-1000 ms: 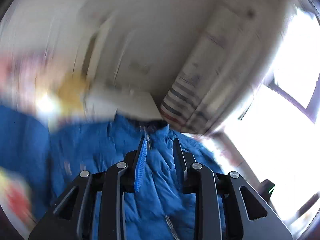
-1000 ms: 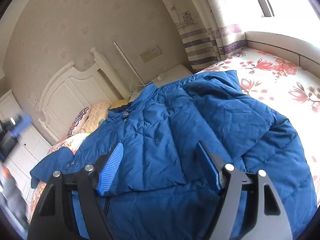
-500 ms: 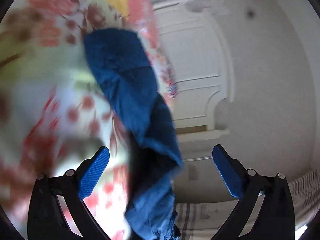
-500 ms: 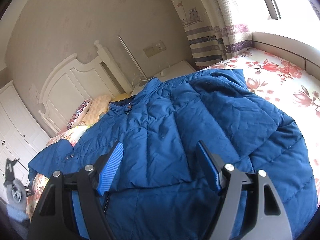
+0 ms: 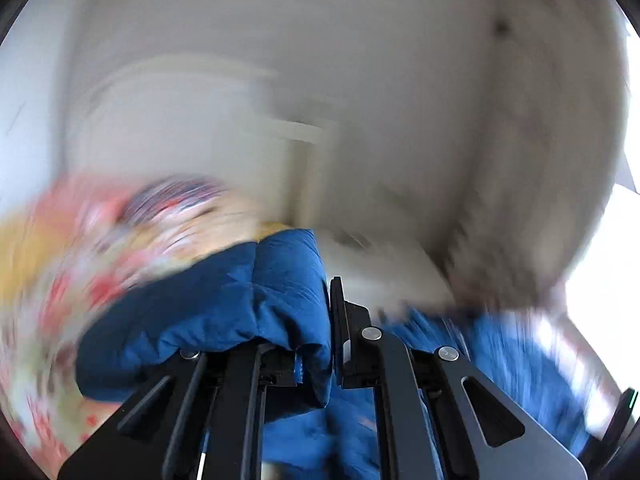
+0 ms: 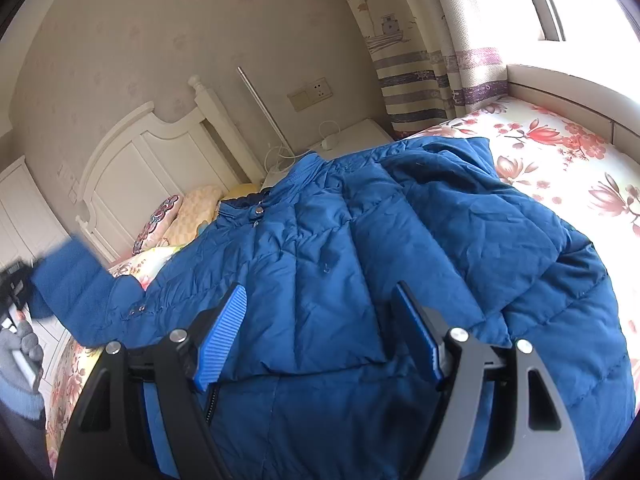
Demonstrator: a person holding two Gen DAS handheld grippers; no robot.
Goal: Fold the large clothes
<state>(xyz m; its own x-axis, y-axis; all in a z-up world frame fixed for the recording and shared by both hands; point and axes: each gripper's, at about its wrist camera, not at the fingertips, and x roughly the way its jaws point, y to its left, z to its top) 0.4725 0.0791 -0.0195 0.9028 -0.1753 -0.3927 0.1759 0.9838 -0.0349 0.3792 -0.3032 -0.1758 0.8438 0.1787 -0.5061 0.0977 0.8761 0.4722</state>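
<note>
A blue quilted jacket [image 6: 360, 264] lies spread on a floral bed [image 6: 560, 152], its right sleeve folded over the chest. My right gripper [image 6: 320, 332] hovers open and empty above the jacket's front. My left gripper [image 5: 320, 332] is shut on the jacket's left sleeve [image 5: 240, 304], which bunches over its left finger; this view is blurred by motion. In the right wrist view that sleeve end [image 6: 68, 280] is lifted at the far left, next to the left tool [image 6: 16, 280].
A white headboard [image 6: 132, 168] and pillows [image 6: 192, 212] stand behind the jacket. A white nightstand [image 6: 352, 136] with a cable, a striped curtain [image 6: 420, 80] and a bright window ledge [image 6: 560, 84] are to the right. A gloved hand [image 6: 20, 348] shows at the left edge.
My left gripper was open over the sleeve half a second ago; it has closed on the sleeve and lifted it. My right gripper has hardly moved.
</note>
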